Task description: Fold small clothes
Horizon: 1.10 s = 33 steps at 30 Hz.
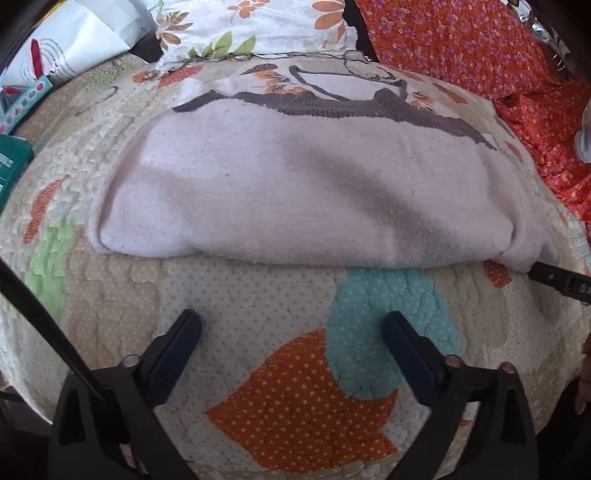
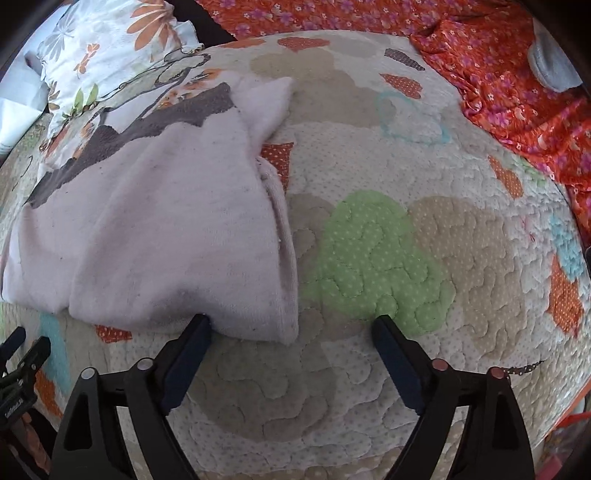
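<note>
A pale pink garment (image 1: 295, 192) with a dark grey jagged band along its far edge lies folded flat on the quilt; it also shows in the right wrist view (image 2: 155, 236). My left gripper (image 1: 291, 325) is open and empty, a little short of the garment's near fold. My right gripper (image 2: 291, 325) is open, its left fingertip (image 2: 201, 325) touching the garment's near right corner, the rest of the gap over bare quilt. The right gripper's fingertip (image 1: 554, 277) shows in the left wrist view at the garment's right corner.
The patchwork quilt (image 2: 369, 258) covers the surface. A floral pillow (image 1: 258, 26) lies at the back, orange flowered fabric (image 1: 480, 48) at the back right. Boxes and paper (image 1: 22, 110) sit at the left edge. A grey object (image 2: 550, 62) lies far right.
</note>
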Motion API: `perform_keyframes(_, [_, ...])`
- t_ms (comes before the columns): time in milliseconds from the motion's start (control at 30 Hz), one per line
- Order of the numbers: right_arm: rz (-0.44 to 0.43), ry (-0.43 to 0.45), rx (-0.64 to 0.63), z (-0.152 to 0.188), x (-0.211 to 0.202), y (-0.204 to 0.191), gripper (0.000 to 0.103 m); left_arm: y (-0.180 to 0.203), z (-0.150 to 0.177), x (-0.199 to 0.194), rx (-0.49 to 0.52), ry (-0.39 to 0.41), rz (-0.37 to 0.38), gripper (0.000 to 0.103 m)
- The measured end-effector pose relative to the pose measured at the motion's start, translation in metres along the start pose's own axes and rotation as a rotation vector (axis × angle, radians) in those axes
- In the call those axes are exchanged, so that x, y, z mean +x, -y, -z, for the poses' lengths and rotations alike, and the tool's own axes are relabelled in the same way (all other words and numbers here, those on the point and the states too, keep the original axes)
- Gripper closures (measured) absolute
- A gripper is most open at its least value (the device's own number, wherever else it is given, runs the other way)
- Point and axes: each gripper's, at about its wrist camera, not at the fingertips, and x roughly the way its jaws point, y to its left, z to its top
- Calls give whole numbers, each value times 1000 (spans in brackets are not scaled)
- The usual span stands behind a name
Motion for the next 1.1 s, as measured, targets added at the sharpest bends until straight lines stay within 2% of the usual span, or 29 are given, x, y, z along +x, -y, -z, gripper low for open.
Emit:
perform_keyframes(200, [-12,21,39,-1,7,0,0,3,2,0,-22,22,-23,0])
perform_keyframes(433, [-4,65,99,1,7,1,0,6,-1,3,-3,4,-41,0])
perform_keyframes(733, [36,56,86,1,9,-4,0,6,-1,5,0,13,-52,0])
perform_keyframes(933, [57,100,95,6,8,-7,0,7,-2,6,-3,-4,-55,0])
perform_keyframes(1100, [58,115,88,8,6,-9,0,9,2,5,8,22,-63,0])
